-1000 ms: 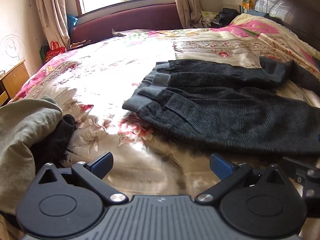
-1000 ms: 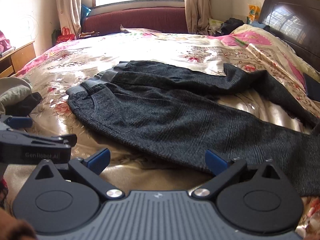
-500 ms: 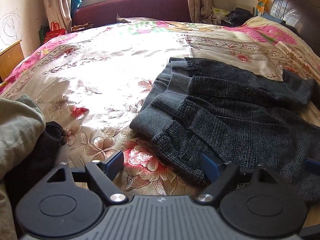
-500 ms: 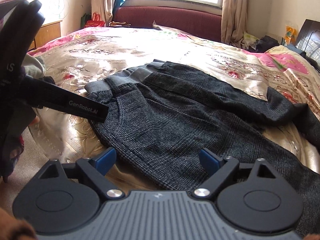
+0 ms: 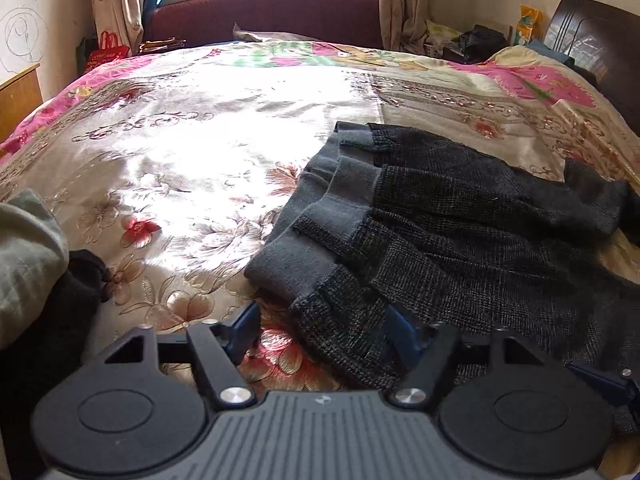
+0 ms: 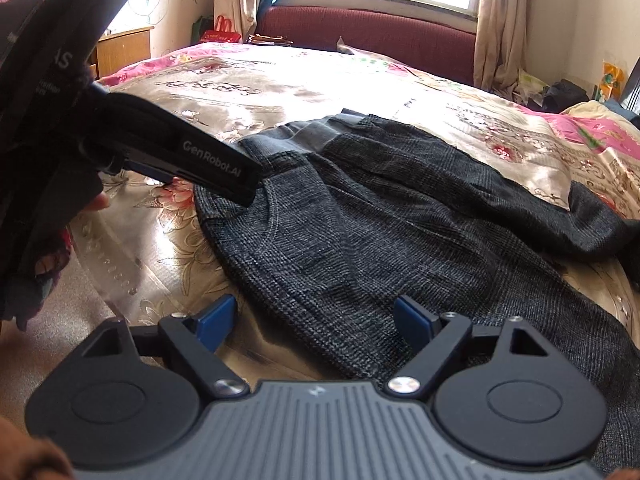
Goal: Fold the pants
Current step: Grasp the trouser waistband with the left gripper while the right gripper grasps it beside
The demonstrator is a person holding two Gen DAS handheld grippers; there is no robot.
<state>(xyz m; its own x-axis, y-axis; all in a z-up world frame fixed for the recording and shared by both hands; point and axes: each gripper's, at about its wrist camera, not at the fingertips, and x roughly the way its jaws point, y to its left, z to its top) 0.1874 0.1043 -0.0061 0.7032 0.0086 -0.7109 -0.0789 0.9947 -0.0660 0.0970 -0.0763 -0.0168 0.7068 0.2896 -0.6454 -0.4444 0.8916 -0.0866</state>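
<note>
1. The dark grey checked pants (image 5: pixel 460 240) lie spread on the floral satin bedspread (image 5: pixel 192 152), waistband toward the left side of the bed, legs trailing off to the right
2. The left gripper (image 5: pixel 320 330) has its jaws just closing around the near waistband corner; fabric sits between the blue pads (image 5: pixel 246 326), which are not visibly pressing on it yet
3. The right gripper (image 6: pixel 316 322) has also been narrowing its jaws, which stand spread astride the near edge of the pants, further along the leg side; its pads are clear of the cloth
4. Beyond the waistband the bedspread is bare and sunlit right up to the maroon headboard-like sofa back (image 5: pixel 264 16)
5. A pile of pale and black clothing (image 5: pixel 36 264) crowds the near left edge
</note>
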